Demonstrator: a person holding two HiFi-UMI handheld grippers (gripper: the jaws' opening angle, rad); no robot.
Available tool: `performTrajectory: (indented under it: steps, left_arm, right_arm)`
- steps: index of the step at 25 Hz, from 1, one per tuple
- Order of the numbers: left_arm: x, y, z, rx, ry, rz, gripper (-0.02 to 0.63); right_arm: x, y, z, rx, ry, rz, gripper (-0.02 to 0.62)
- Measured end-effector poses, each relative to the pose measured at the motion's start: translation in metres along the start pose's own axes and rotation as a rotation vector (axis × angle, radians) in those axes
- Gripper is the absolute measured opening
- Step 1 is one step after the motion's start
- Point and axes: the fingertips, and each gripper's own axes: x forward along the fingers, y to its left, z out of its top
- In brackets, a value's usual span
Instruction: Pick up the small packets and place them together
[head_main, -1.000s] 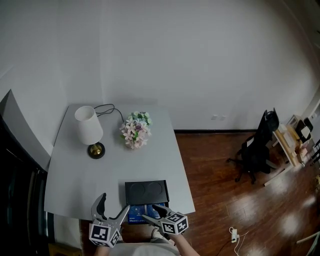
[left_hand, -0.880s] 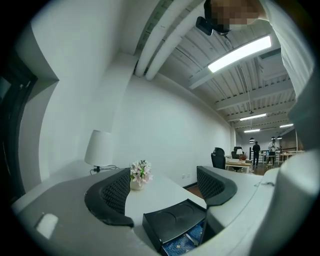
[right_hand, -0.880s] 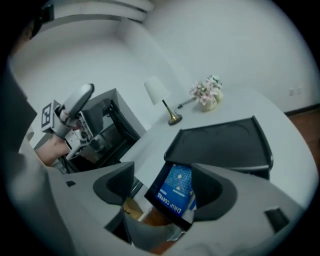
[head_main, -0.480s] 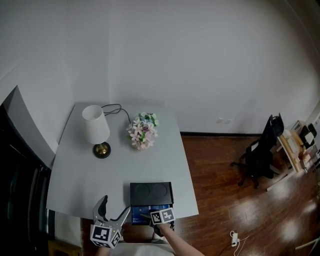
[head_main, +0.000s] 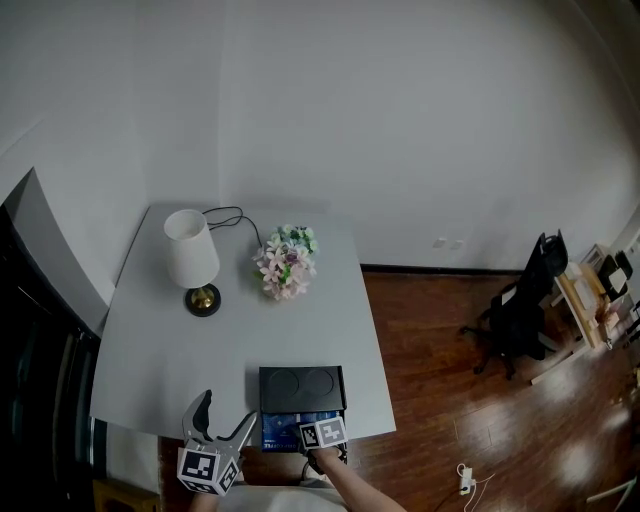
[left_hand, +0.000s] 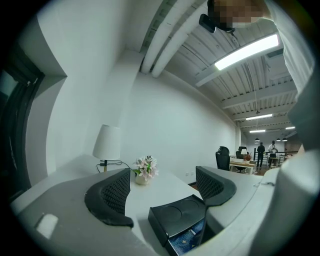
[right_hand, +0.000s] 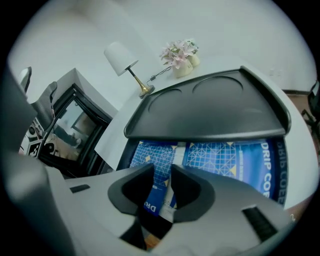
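Note:
A black box (head_main: 302, 384) sits at the table's near edge with its drawer pulled out toward me. Blue drip-coffee packets (right_hand: 227, 160) lie in the drawer under the black top (right_hand: 210, 107). My right gripper (right_hand: 162, 187) reaches into the drawer. Its jaws are closing around one blue packet (right_hand: 165, 199) that stands between the pads, with a narrow gap still showing. In the head view the right gripper (head_main: 308, 430) is over the drawer's packets (head_main: 283, 428). My left gripper (head_main: 225, 410) hovers open and empty left of the box (left_hand: 175, 220).
A white lamp (head_main: 190, 255) with a brass base and a black cord stands at the back left of the grey table (head_main: 150, 350). A vase of flowers (head_main: 287, 262) is beside it. An office chair (head_main: 520, 300) stands on the wooden floor to the right.
The right gripper has moved left and down into the drawer, and its jaws have narrowed around a blue packet. The left gripper has stayed about where it was.

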Motion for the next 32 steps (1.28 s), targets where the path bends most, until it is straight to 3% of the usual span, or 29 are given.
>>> performTrajectory:
  steps: [3, 8, 13, 17, 22, 28, 32]
  left_arm:
    - [0.004, -0.003, 0.002, 0.0, -0.004, -0.015, 0.401]
    - [0.009, -0.007, -0.002, -0.005, 0.0, -0.03, 0.4]
    - [0.01, -0.006, 0.0, -0.006, -0.002, -0.033, 0.398]
    - [0.008, 0.002, 0.0, -0.01, -0.002, -0.009, 0.397]
    - [0.006, 0.004, 0.0, -0.018, -0.005, 0.0, 0.396]
    - [0.006, 0.003, 0.001, -0.018, -0.009, 0.002, 0.396]
    - [0.003, 0.003, 0.002, -0.016, -0.011, 0.004, 0.396]
  right_arm:
    - [-0.002, -0.005, -0.003, -0.014, 0.001, -0.023, 0.045]
    - [-0.004, -0.007, -0.003, -0.028, -0.019, -0.031, 0.006]
    - [-0.026, 0.005, 0.001, 0.007, -0.068, 0.041, 0.005]
    - [-0.057, 0.024, 0.009, 0.068, -0.136, 0.146, 0.005]
    - [-0.097, 0.049, 0.015, 0.037, -0.203, 0.215, 0.005]
    - [-0.134, 0.071, 0.061, 0.005, -0.32, 0.292, 0.005]
    - [-0.129, 0.076, 0.103, -0.015, -0.344, 0.334, 0.005]
